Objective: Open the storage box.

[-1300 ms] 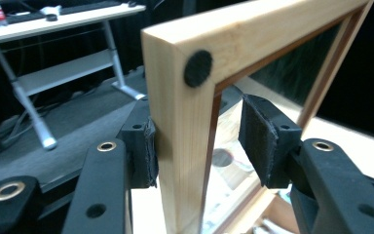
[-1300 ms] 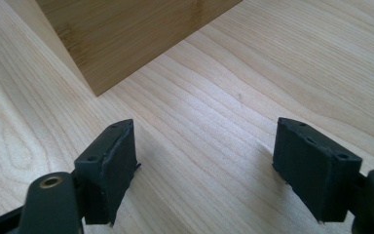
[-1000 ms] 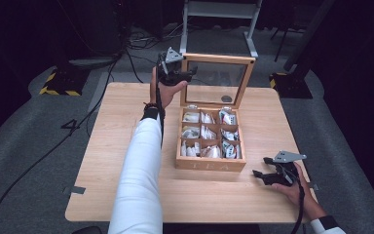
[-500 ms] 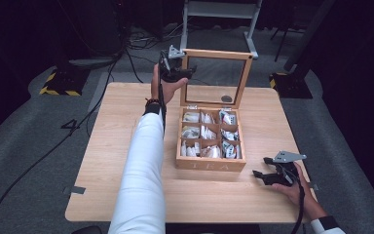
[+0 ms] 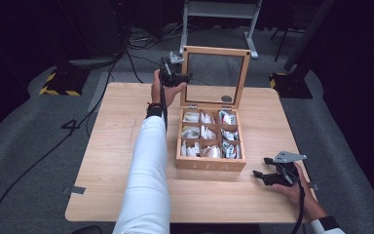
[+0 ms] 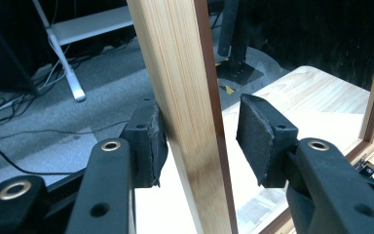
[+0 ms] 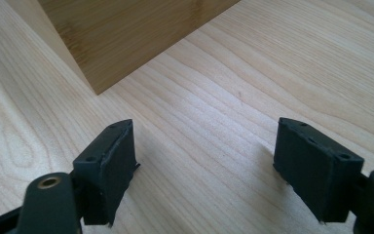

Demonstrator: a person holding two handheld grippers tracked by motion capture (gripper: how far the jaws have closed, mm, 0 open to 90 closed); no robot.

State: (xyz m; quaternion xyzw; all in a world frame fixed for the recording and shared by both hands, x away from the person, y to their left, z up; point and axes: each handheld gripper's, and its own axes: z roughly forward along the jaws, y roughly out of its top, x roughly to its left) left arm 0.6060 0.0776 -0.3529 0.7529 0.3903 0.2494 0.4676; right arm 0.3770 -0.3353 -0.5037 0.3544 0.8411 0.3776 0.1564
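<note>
The fingers (image 6: 255, 141) of the left gripper (image 5: 177, 77) stood open around the left upright of the lid (image 5: 216, 74), one pad touching the wooden frame (image 6: 185, 112) on its outer face and the other a little apart on the glass side, so nothing was truly clamped. The tabletop (image 5: 112, 146) carried the tea box (image 5: 211, 165) near its middle, with the glass-paned lid standing upright at the back on its hinges and the compartments full of tea packets (image 5: 209, 132). The right gripper (image 5: 272, 176) rested on the tabletop well apart from the lid, just beside the box's front right corner (image 7: 95, 85), its fingers (image 7: 104, 168) spread wide and holding nothing. By my judgement the step in hand was handling the lid, either parking it open or taking hold to swing it. The next move called for a decision: pinch the frame firmly before swinging the lid down, or draw the fingers straight back off the frame without nudging it.
</note>
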